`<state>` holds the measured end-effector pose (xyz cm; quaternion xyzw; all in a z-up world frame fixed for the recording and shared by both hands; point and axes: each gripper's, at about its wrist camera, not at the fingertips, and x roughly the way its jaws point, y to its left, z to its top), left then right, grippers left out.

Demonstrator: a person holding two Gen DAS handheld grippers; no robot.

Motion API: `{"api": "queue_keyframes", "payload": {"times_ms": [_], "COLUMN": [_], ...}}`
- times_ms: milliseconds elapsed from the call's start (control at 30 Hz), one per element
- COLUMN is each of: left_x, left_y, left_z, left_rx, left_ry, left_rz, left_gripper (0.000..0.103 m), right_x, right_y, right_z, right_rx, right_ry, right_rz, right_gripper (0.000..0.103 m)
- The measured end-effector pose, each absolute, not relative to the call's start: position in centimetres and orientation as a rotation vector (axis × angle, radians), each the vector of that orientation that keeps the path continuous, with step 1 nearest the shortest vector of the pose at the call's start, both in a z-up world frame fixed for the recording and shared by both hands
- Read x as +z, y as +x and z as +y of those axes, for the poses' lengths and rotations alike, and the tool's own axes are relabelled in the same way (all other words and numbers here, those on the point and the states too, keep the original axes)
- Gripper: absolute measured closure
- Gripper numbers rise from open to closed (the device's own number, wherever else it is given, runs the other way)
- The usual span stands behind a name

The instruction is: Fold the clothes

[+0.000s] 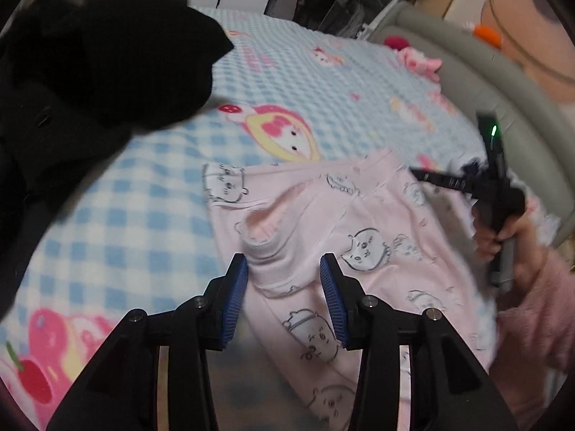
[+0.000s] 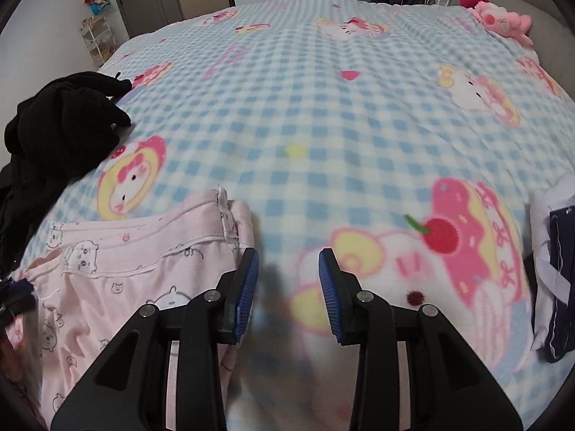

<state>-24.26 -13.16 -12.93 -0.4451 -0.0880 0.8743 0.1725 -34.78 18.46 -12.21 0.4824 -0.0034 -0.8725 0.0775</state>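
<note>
1. A heap of black clothes (image 2: 61, 118) sits at the far left edge of the bed. It lies well apart from both tongs.
2. The soft pink pajama piece with little bear drawings (image 1: 345, 244) lies flat on the blue and white checked blanket with cartoon pictures (image 2: 287, 107). It is near the front edge of the bed, on the left part.
3. The left gripper (image 1: 284, 269) hangs over the pink piece. Its two blue pads are wide apart and hold nothing. A raised, bunched fold of the pink cloth sits just ahead, between the tips.
4. The right gripper (image 2: 288, 262) hangs over bare blanket, just to the right of the pink piece's folded edge. Its pads are also wide apart and hold nothing.
5. Ahead of the right gripper the blanket runs flat and wide, so there is lots of room there.
6. A folded white and dark blue cloth (image 2: 553, 273) lies at the right edge of the bed.
7. A small pink plush toy (image 2: 503, 23) sits in the far right corner, by the grey bed rim (image 1: 449, 54).
</note>
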Motion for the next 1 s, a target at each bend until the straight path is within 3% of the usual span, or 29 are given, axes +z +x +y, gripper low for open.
{"api": "queue_keyframes", "payload": {"times_ms": [67,267,700,1000], "left_x": [-13.6,-14.1,-13.5,-12.2], "left_y": [-25.1,-25.8,-26.2,-26.2], "left_z": [-12.0,-11.5,-13.5,-16.7], "left_rx": [2.522,2.59,2.628,2.643], "left_ry": [-1.292,-1.322,-1.297,-1.236], "left_rz": [-0.196,-0.135,-0.242,-0.406], "left_gripper": [0.089,0.09,0.086,0.082], "right_x": [-12.5,-11.7,-14.8,-8.9], "right_y": [-35.3,-34.6,-33.7,-31.9], "right_z": [17.9,15.1,18.3,19.7], "right_rx": [-2.598,-2.445,-2.421,-2.604], "right_ry": [1.452,1.415,1.665,1.359], "right_rz": [0.017,0.041,0.368,0.059], "right_gripper": [0.068,0.068,0.065,0.065]}}
